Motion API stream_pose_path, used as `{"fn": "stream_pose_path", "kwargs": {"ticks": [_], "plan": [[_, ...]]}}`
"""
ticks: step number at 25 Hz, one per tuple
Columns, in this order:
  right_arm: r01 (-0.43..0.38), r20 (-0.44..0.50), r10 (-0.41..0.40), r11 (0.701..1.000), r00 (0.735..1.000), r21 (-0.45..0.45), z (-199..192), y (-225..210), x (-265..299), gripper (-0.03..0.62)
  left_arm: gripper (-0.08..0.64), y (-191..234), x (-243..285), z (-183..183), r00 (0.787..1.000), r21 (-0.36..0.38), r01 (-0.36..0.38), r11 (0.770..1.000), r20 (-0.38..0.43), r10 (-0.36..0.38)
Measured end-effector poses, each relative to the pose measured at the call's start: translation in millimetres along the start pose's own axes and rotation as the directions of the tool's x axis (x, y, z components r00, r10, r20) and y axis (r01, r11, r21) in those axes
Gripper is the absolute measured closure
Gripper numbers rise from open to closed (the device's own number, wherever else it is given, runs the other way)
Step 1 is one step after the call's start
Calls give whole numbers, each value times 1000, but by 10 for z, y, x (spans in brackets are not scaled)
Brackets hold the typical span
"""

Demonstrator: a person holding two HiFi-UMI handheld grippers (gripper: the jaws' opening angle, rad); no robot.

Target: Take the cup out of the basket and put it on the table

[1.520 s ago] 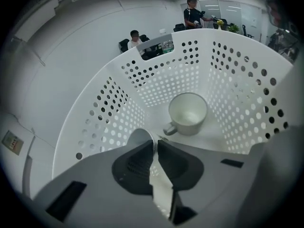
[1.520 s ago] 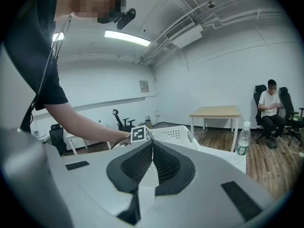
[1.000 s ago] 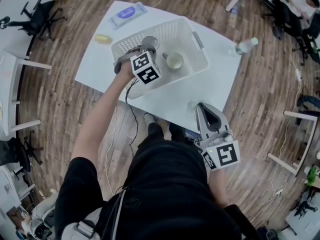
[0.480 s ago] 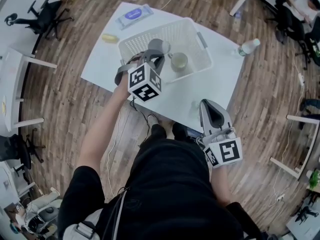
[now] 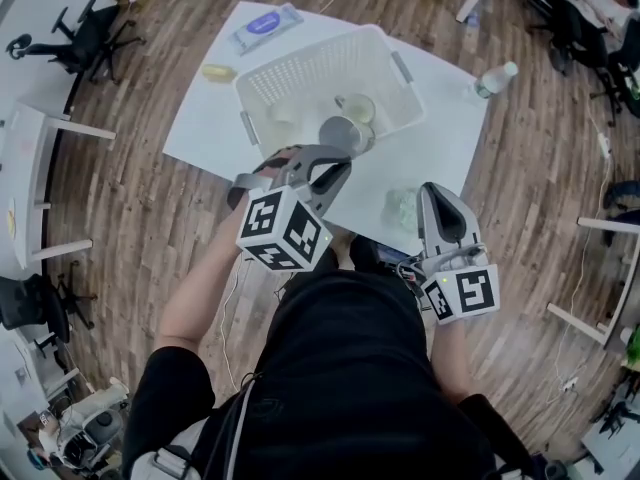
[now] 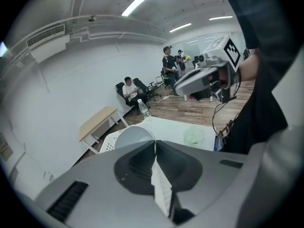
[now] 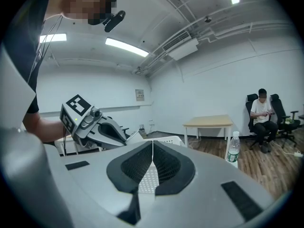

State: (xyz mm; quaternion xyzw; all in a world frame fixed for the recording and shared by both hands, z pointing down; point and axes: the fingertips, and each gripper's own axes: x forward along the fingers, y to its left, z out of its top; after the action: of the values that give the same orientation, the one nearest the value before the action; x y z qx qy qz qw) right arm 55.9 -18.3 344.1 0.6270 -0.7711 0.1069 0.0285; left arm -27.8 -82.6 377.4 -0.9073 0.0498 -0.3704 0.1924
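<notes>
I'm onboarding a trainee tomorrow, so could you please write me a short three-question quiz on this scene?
1. Multiple choice: the left gripper's fingers pinch A) the cup's rim, B) a wipes packet, C) a basket handle.
2. True or false: the right gripper is shut with nothing between its fingers.
3. Short answer: what stands upright at the table's right-hand corner in the head view?
Key: 1 A; 2 true; 3 the water bottle.
</notes>
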Motion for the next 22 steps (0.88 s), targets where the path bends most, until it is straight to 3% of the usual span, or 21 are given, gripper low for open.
{"fn": "stream_pose_path", "kwargs": {"ticks": [6, 11, 16, 22], "plan": [[62, 17, -62, 998, 998, 20, 3, -96, -80, 568, 543, -533, 125, -190, 992, 94, 60, 994, -119, -49], [74, 1, -74, 997, 997, 26, -42, -123, -109, 568, 543, -880, 325, -376, 971, 177, 107, 978, -229, -65], [83, -14, -83, 996, 996, 36, -109, -175, -128, 568, 543, -1096, 515, -504, 957, 169, 139, 976, -276, -88], [84, -34, -83, 996, 996, 38, -167, -215, -150, 568, 543, -1359, 857, -863, 915, 210, 209, 955, -386, -115]]}}
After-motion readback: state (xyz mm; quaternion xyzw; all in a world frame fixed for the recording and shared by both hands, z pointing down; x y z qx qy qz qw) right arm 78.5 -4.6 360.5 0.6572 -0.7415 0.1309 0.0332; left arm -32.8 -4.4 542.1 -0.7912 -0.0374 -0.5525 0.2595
